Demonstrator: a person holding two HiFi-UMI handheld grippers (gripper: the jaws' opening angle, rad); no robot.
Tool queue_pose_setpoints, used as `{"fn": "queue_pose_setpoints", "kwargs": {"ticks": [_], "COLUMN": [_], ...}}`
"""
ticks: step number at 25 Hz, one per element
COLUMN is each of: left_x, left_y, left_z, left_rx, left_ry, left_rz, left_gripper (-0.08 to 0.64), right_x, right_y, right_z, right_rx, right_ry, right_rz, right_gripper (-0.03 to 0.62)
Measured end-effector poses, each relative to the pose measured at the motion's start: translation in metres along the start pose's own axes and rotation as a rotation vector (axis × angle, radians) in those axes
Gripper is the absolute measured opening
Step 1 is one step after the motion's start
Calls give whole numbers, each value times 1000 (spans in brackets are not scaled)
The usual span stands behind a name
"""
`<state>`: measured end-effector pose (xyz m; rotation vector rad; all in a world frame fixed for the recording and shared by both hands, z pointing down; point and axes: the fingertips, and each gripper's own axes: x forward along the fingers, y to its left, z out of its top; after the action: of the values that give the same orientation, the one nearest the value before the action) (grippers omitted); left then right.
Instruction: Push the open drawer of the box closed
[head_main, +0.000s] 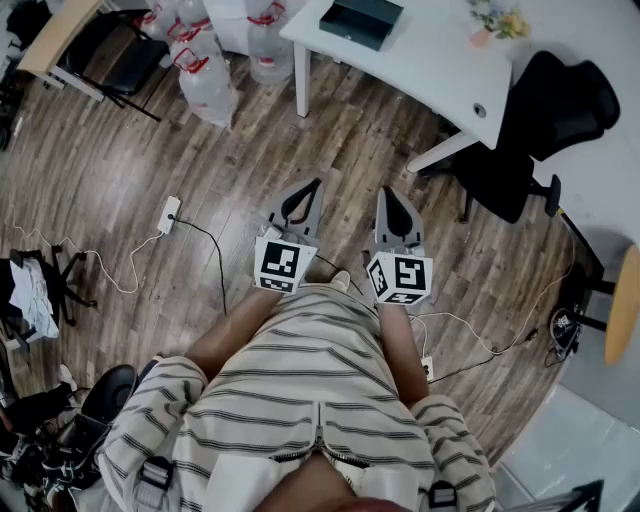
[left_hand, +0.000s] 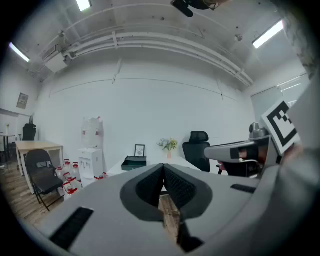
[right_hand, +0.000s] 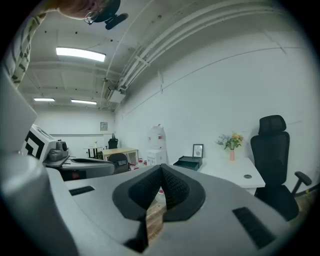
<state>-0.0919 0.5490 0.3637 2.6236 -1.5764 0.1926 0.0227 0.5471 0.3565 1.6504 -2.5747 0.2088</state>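
I hold both tools level just ahead of my waist. The left gripper (head_main: 314, 186) has its jaws pressed together on nothing, and the right gripper (head_main: 389, 192) beside it is the same, pads meeting with only wooden floor (head_main: 330, 130) showing past them. Low at 10 o'clock a power strip (head_main: 169, 214) lies on the boards, its black cable (head_main: 212, 250) trailing toward my feet; catching a foot in it as I step off is my first worry. Beyond that the floor runs bare to the white desk (head_main: 430, 70) at 12 to 1 o'clock. The box (head_main: 362, 22) sits on top of it, well out of reach and close to the near edge. I cannot make out its drawer from here, so I judge that the walk over and a look at its open side come first. It looks light, and I think a hard or off-centre shove could slide the whole box along the desk instead of seating the drawer. A black desk chair (head_main: 545, 120) stands at 2 o'clock, crowding that end of the desk. Water bottles (head_main: 205, 70) cluster on the floor at 11 o'clock. A vase of flowers (head_main: 497, 22) stands on the desk right of the box, and a careless elbow could tip it.
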Motion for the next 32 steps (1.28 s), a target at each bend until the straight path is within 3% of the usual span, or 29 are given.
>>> {"fn": "queue_pose_setpoints", "kwargs": {"ticks": [8,20,32], "left_x": [-5,-11,72], "left_y": [19,50,85], "left_z": [-6,-12,-9], "left_rx": [-6,-13,22], "left_ry": [-1,-6,5], "left_rz": [-22,-59,-66], "left_gripper": [-2,-2,-2], "right_x": [8,25,119], "right_y": [13,41,-3], "right_z": [-4,1,6], "right_rx": [73,44,75], "right_ry": [-20,-51,-67], "right_rz": [-8,-43,-47], "right_gripper": [9,9,9]}}
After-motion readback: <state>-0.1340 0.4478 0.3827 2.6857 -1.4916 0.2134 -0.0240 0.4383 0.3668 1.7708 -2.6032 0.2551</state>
